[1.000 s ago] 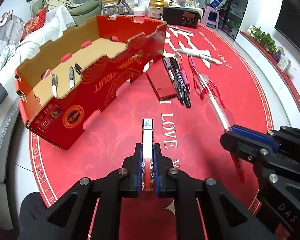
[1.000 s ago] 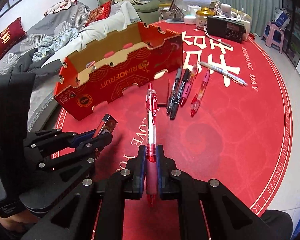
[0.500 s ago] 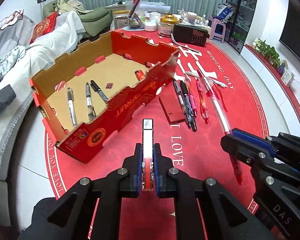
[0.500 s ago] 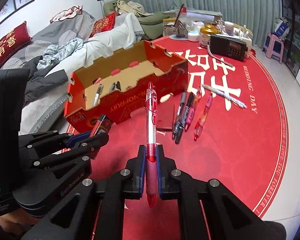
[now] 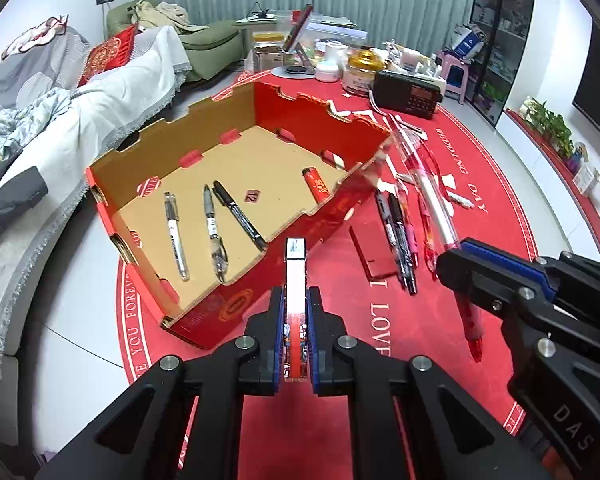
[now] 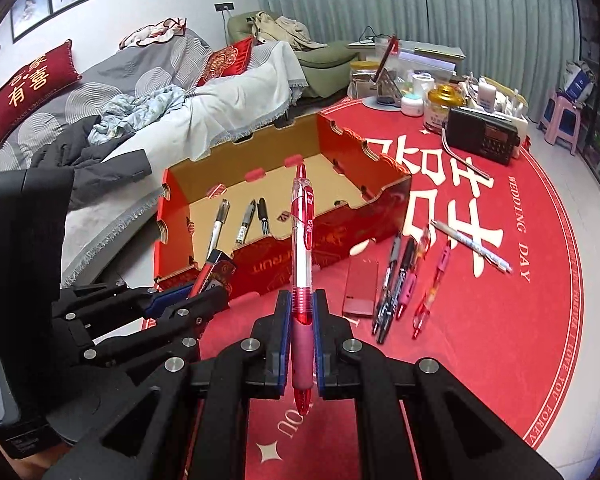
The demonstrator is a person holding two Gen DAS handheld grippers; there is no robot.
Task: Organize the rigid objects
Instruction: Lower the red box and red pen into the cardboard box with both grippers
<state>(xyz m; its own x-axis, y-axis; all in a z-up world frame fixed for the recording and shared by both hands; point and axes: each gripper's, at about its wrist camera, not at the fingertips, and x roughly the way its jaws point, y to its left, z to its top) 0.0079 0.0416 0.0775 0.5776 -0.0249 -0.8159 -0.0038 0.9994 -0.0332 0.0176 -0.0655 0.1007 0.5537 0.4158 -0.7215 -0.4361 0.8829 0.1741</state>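
My left gripper (image 5: 295, 344) is shut on a thin red flat box (image 5: 295, 280), held edge-up above the round red table, just in front of the red cardboard box (image 5: 236, 300). My right gripper (image 6: 302, 344) is shut on a large red pen (image 6: 302, 240), held upright in the air near the box's front wall (image 6: 300, 256). Inside the box lie three pens (image 5: 212, 220) and a red lighter (image 5: 315, 185). Each gripper shows in the other's view: the right (image 5: 500, 276) and the left (image 6: 180, 300).
On the table right of the box lie a dark red flat case (image 6: 360, 284), several pens (image 6: 400, 280) and a white pen (image 6: 472, 246). A black radio (image 6: 484, 136), jars and clutter stand at the back. A sofa with bedding (image 6: 140, 92) is at the left.
Both grippers have risen and drawn back with their loads, so the box's inside now shows from above. The left gripper has come closer to the box's near corner.
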